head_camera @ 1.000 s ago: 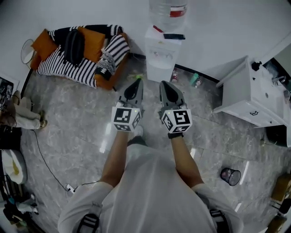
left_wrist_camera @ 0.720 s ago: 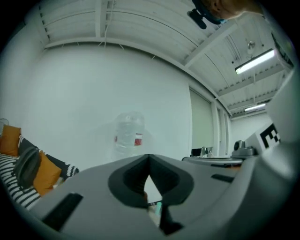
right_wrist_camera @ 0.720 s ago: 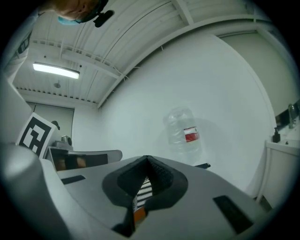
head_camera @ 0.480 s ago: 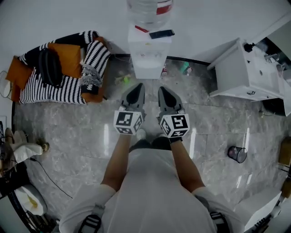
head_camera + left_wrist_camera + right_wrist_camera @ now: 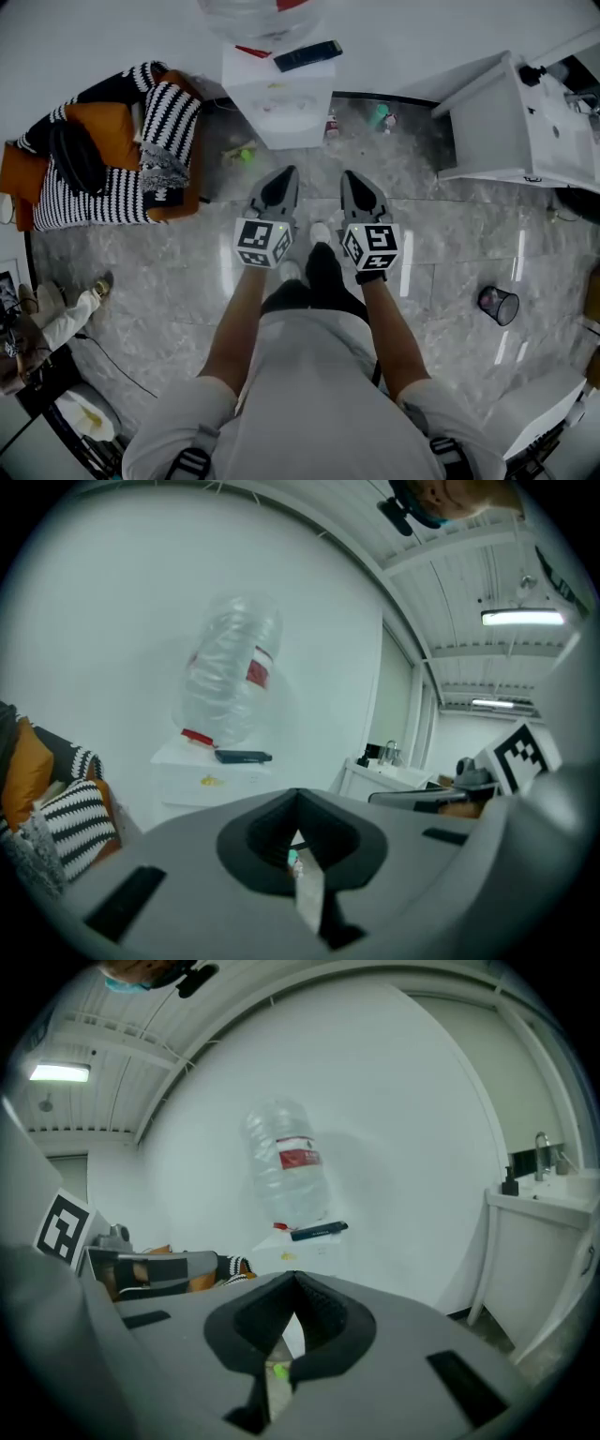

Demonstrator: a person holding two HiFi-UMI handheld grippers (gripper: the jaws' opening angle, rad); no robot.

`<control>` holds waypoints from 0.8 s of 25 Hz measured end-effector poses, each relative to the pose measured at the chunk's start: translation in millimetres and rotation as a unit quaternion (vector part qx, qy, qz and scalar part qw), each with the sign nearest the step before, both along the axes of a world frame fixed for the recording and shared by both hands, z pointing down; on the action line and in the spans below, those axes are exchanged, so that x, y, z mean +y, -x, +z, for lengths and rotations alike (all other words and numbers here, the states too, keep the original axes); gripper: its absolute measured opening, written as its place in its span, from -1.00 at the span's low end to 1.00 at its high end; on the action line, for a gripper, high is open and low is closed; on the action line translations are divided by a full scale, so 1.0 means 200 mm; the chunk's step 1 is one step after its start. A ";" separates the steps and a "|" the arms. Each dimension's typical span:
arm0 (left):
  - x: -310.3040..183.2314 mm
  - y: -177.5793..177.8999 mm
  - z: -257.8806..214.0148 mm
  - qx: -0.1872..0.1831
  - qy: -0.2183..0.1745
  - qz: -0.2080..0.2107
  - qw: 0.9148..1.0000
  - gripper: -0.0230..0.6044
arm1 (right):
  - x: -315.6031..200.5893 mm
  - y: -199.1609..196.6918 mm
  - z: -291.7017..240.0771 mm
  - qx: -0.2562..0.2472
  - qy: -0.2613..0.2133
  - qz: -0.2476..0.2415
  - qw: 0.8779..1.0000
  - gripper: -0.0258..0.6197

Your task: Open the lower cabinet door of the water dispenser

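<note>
Against the white wall at the top of the head view stands the water dispenser (image 5: pixel 277 103), a white box with a clear water bottle (image 5: pixel 251 13) upside down on it. A dark flat device (image 5: pixel 307 54) and a small red item (image 5: pixel 253 52) lie on its top. Its front faces the person, but from this steep angle the lower cabinet door cannot be made out. In both gripper views the gripper's own grey body hides that lower part.

Both grippers are held side by side over the grey marble floor (image 5: pixel 450 253), pointing at the dispenser and apart from it. The left gripper (image 5: pixel 284 174) is closed: in the left gripper view its two jaw tips meet in a point, with nothing caught between them. The right gripper (image 5: pixel 353 176) is closed in the same way, tips together and empty.

Just left of the dispenser is an orange sofa (image 5: pixel 112 202) under black-and-white striped covers, with a black bag (image 5: pixel 75 155) lying on it. A green bottle (image 5: pixel 380 114) lies on the floor near the dispenser's right side, and a small yellow-green thing (image 5: pixel 242 153) lies near its left. A white sink cabinet (image 5: pixel 506 122) stands further right, and a wire wastebasket (image 5: pixel 497 305) sits well apart on the floor.
</note>
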State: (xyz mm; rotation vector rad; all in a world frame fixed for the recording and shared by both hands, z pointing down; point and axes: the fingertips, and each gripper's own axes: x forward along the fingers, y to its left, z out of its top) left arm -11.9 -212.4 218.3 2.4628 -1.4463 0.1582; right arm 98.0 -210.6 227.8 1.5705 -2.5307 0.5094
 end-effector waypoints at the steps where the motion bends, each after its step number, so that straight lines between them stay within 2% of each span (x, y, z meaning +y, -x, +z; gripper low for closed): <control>1: -0.05 -0.02 0.07 -0.005 0.003 0.006 1.000 -0.91 | -0.05 -0.02 0.09 0.000 0.009 -0.001 1.000 -0.91; 3: -0.16 -0.06 0.24 -0.011 0.011 0.019 1.000 -0.91 | -0.15 -0.04 0.27 -0.003 0.028 -0.005 1.000 -0.91; 9: -0.42 -0.07 0.72 0.005 0.028 0.036 0.999 -0.91 | -0.35 -0.06 0.88 0.006 0.062 -0.033 0.998 -0.91; 14: -0.52 -0.05 1.16 0.009 0.020 0.054 0.998 -0.91 | -0.47 -0.05 1.40 0.022 0.077 -0.049 0.996 -0.91; 20: -0.57 0.01 1.69 0.027 -0.012 0.062 0.998 -0.91 | -0.61 -0.01 2.00 0.048 0.077 -0.052 0.995 -0.91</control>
